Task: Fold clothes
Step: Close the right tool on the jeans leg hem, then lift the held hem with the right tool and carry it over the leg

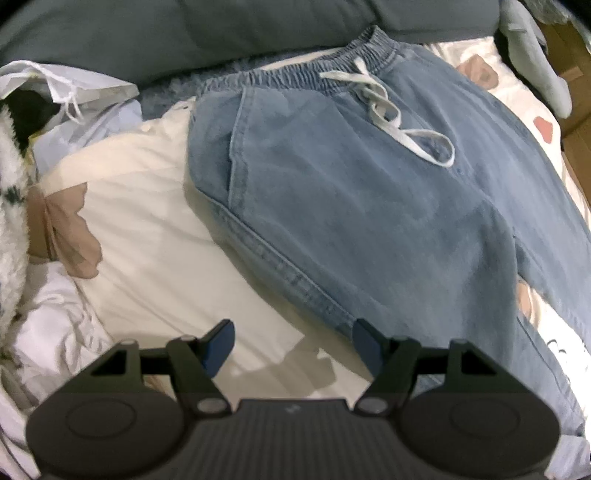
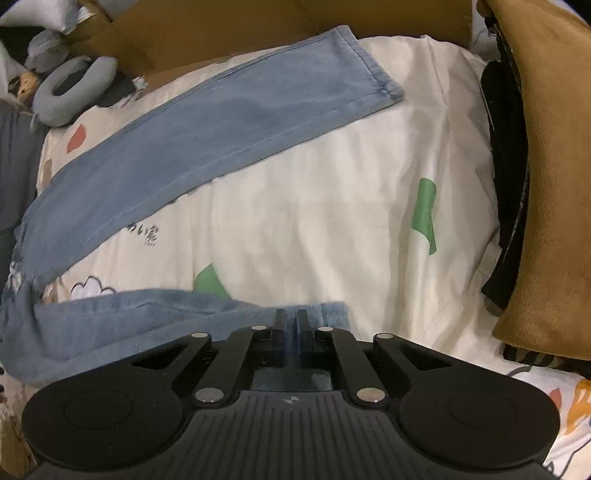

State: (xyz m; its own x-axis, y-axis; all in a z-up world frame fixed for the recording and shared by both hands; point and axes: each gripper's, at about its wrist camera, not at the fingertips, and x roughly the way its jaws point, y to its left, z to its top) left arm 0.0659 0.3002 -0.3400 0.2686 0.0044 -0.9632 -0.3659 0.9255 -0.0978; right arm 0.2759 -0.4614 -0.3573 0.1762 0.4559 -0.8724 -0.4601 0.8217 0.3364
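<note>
While right gripper pinches jeans hem, left gripper wide, plush toy, brown cushion nearby

We see bare bedsheet open between the two legs of the jeans, wide enough for a tool to pass. To the right a brown cushion and a black thing beside it wall that side. In the left view, a heap of laundry and a white bag crowd the jeans' left side; a grey cushion blocks the far edge.
</note>
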